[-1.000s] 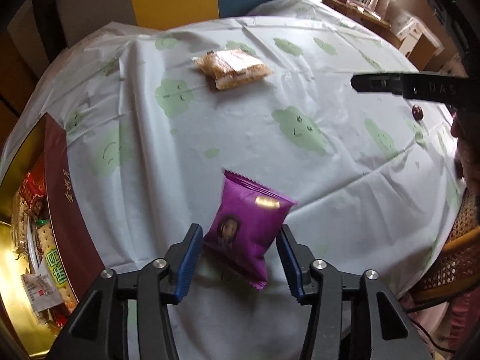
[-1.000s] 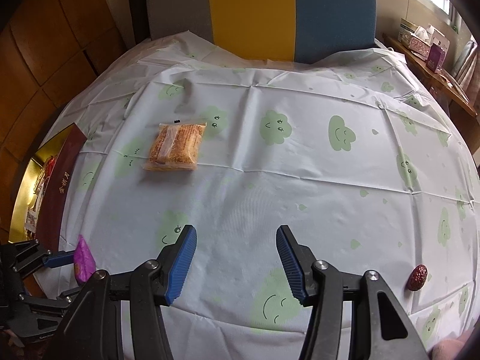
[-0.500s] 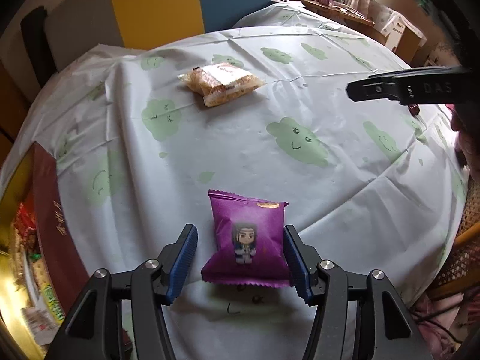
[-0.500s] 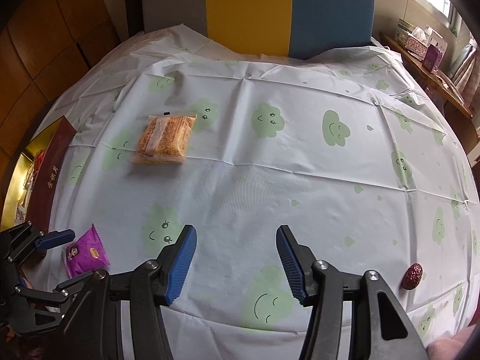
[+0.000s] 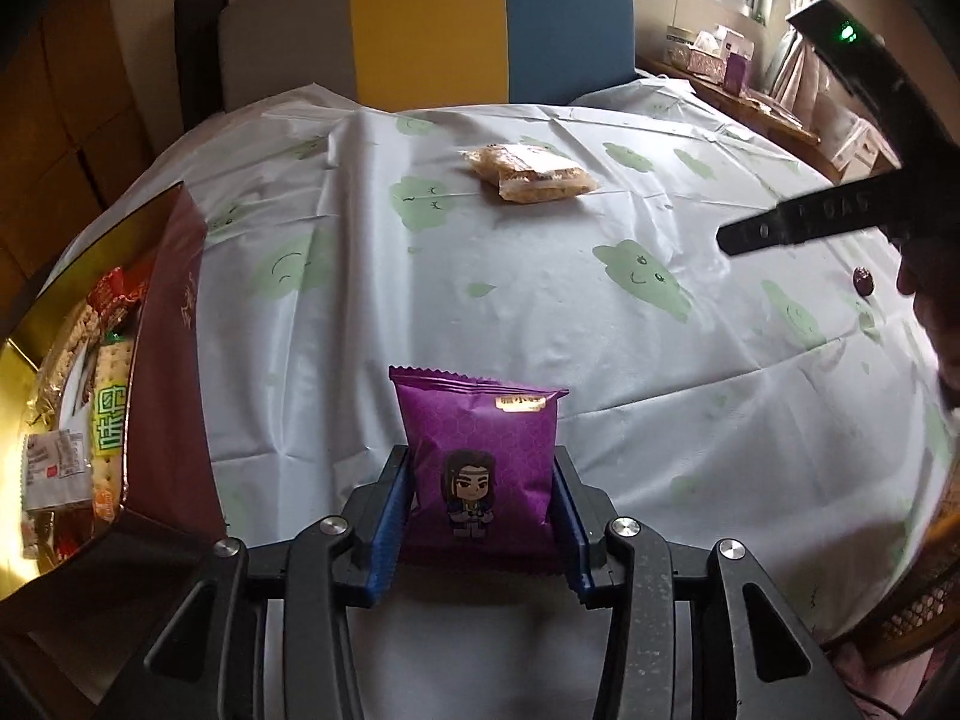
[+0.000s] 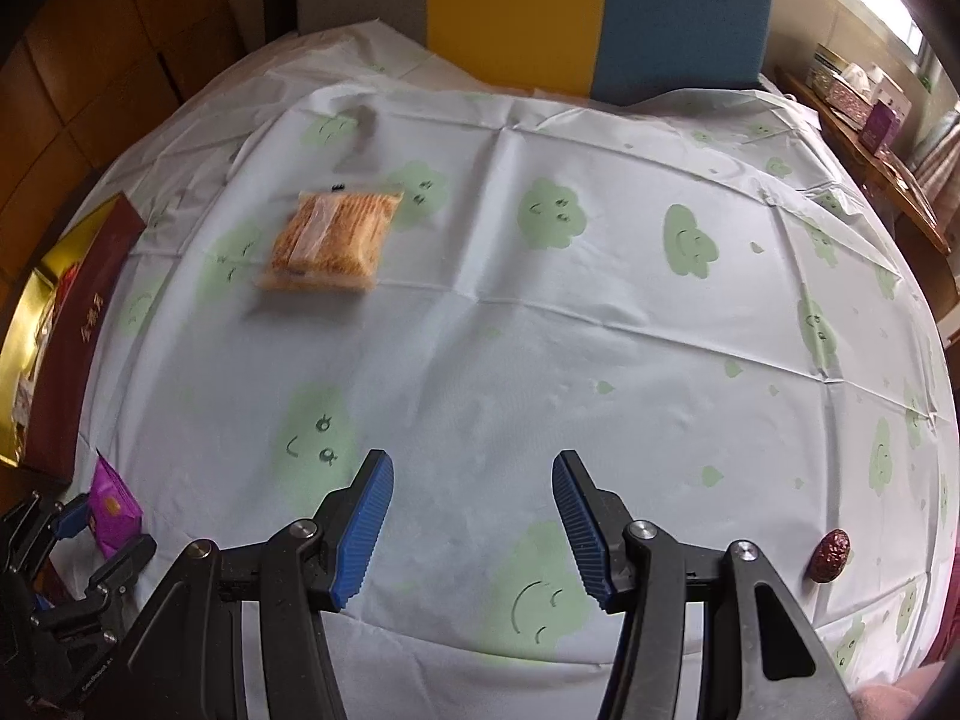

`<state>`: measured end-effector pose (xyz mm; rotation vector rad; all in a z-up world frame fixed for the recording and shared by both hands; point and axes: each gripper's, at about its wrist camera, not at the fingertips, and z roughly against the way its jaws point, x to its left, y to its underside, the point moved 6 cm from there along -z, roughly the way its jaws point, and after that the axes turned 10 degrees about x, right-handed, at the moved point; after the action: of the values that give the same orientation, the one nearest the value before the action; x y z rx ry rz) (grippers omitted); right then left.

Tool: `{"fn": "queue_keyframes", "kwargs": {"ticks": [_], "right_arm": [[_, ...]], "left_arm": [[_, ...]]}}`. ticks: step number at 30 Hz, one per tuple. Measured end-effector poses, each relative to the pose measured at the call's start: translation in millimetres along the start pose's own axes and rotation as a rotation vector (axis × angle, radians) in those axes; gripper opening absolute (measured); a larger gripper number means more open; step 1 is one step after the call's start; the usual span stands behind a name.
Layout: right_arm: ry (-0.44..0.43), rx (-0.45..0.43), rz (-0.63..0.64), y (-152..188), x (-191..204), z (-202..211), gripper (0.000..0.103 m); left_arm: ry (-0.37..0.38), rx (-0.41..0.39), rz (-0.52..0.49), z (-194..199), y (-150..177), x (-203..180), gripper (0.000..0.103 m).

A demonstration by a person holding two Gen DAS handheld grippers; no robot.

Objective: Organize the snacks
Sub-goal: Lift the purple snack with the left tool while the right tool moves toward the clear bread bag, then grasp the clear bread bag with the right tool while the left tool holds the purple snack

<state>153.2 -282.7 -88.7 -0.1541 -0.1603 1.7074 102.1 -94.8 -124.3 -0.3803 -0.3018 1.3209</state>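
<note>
Worktop: round, covered by a pale cloth printed with green smiling clouds; creases run across it.

Left tool: its jaws have just been closing. The blue pads now press on both sides of a purple snack packet, which stands upright between them with its crimped top edge uppermost and a cartoon figure on its face. In the right wrist view this left tool sits at the near left edge of the worktop, with the purple packet showing between its fingers.

Right tool: jaws spread, nothing between the blue ribbed pads; it hangs over a bare patch of cloth near the front edge. In the left wrist view one dark finger of it reaches in from the right.

Gift box: maroon wall with gold script, gold lining, standing at the left edge of the worktop, just beside the left tool. It holds several wrapped snacks, among them a cracker pack with a green label and a small white sachet.

Clear packet of golden-brown crisp snacks: lying flat toward the far left of the worktop, well apart from both tools.

Dried red date: lying loose on the cloth near the front right edge, to the right of the right tool and not touching it.

Chair: behind the worktop, back panelled in grey, yellow and blue.
</note>
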Motion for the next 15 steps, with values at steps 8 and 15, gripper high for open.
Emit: {"fn": "queue_keyframes", "kwargs": {"ticks": [8, 15], "right_arm": [[-0.104, 0.019, -0.006, -0.4, 20.8, -5.5, 0.056], [-0.165, -0.037, -0.049, -48.5, 43.6, -6.1, 0.066]], "left_arm": [[0.030, -0.031, 0.012, -0.9, 3.7, 3.9, 0.047], [0.048, -0.042, 0.025, 0.1, 5.4, 5.5, 0.047]]}}
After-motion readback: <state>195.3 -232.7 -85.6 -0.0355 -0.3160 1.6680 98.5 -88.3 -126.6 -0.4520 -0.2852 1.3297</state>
